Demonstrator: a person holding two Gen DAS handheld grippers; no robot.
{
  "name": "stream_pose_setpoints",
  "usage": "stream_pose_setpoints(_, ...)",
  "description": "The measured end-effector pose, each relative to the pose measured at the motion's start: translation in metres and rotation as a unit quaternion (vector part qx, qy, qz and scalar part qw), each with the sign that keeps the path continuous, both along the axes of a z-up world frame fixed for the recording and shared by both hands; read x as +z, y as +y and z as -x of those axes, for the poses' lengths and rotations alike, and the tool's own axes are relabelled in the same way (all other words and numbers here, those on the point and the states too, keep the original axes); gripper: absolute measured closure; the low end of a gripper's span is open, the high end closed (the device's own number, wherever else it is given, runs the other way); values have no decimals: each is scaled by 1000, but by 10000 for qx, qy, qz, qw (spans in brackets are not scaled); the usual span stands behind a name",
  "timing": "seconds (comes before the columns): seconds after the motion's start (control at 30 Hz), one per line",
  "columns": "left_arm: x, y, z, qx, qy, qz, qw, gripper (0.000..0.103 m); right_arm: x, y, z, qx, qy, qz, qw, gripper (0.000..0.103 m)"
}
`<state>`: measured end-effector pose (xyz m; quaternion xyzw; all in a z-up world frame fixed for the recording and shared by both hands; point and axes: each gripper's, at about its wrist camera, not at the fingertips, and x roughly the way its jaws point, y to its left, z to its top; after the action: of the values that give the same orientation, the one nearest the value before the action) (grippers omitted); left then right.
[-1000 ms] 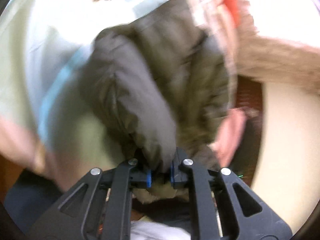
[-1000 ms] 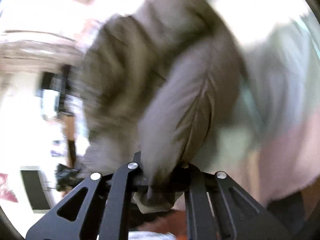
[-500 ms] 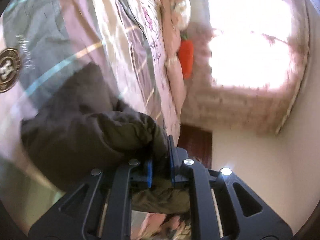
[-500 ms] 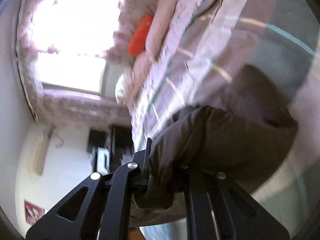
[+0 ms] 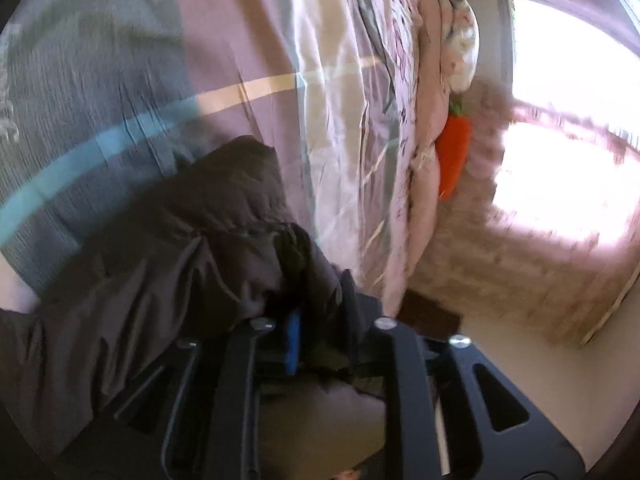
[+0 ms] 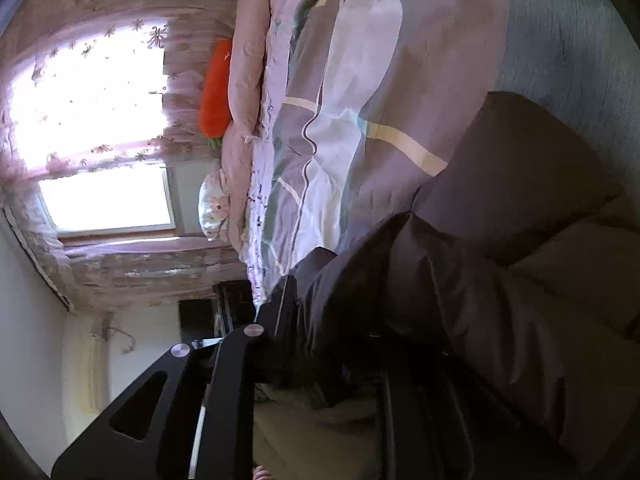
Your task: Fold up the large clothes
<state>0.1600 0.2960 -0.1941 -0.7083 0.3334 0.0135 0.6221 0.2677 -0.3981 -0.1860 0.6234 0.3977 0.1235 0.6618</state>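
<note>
A dark brown padded jacket (image 5: 168,264) lies bunched on the plaid bedspread (image 5: 248,52). My left gripper (image 5: 320,320) is shut on a fold of the jacket; the cloth covers most of both fingers and one blue pad (image 5: 294,340) shows. In the right wrist view the jacket (image 6: 500,280) spreads to the right over the bedspread (image 6: 420,60). My right gripper (image 6: 332,320) is shut on its edge, with the right finger hidden under the cloth.
Pink pillows (image 5: 432,92) and an orange carrot plush (image 5: 454,152) lie at the head of the bed, also seen in the right wrist view (image 6: 216,88). A bright curtained window (image 6: 88,120) and dark furniture (image 6: 208,320) stand beyond the bed's edge.
Both grippers have swung down with the jacket from hanging in the air onto the bed. The jacket now lies lower and flatter on the bedspread. Both stay shut on it.
</note>
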Motion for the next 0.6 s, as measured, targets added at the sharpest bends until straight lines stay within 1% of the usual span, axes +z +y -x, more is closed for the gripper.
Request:
stream_pose_setpoints(0.03,5,3,0,106,-54,-76,9999,65,3,-8,2,-141,-117,-53,9998,69)
stream_pose_setpoints(0.07,19,7,3,282,-170,-339,9989,56,9,-15,6,-274,-213,-23,9994,57)
stream_pose_setpoints(0.1,30,10,5,408,-255,-612,9970,51,15,-21,12,-378,-283,13,9989,51)
stream_pose_setpoints(0.13,52,12,11,593,-304,-1194,9906,43,22,-28,19,-601,-339,162,9975,40)
stream_pose_setpoints(0.17,71,11,16,712,-260,-1703,9825,38,32,-34,27,-866,-346,451,9946,24)
stream_pose_setpoints(0.2,95,8,21,755,-253,-2244,9712,38,44,-39,36,-1142,-357,840,9892,17)
stream_pose_setpoints(0.23,109,3,23,696,-318,-2482,9657,38,61,-43,46,-1363,-542,1295,9807,15)
stream_pose_setpoints(0.27,124,-5,25,606,-389,-2684,9606,38,72,-42,49,-1313,-689,1504,9775,15)
stream_pose_setpoints(0.3,142,-19,26,414,-409,-2974,9530,39,83,-39,51,-1166,-770,1685,9757,15)
stream_pose_setpoints(0.33,153,-32,25,230,-365,-3208,9462,39,99,-30,52,-864,-834,1932,9738,15)
stream_pose_setpoints(0.37,161,-48,24,10,-297,-3449,9382,39,106,-21,51,-658,-890,2063,9722,15)
stream_pose_setpoints(0.4,168,-75,23,-408,-219,-3803,9237,41,118,-5,52,-312,-967,2303,9678,15)
stream_pose_setpoints(0.43,170,-95,26,-719,-189,-4018,9127,44,127,11,54,125,-1051,2448,9638,15)
stream_pose_setpoints(0.47,167,-116,27,-1038,-87,-4210,9011,46,138,35,59,471,-1119,2770,9532,15)
stream_pose_setpoints(0.5,160,-144,23,-1547,106,-4368,8861,50,145,59,62,771,-1206,3036,9420,15)
stream_pose_setpoints(0.53,155,-161,23,-1890,128,-4356,8800,60,149,81,64,1056,-1289,3261,9305,16)
stream_pose_setpoints(0.57,149,-176,21,-2177,104,-4298,8762,65,150,114,69,1474,-1367,3601,9110,21)
stream_pose_setpoints(0.6,143,-196,18,-2452,83,-4326,8676,65,148,136,71,1739,-1393,3832,8964,23)
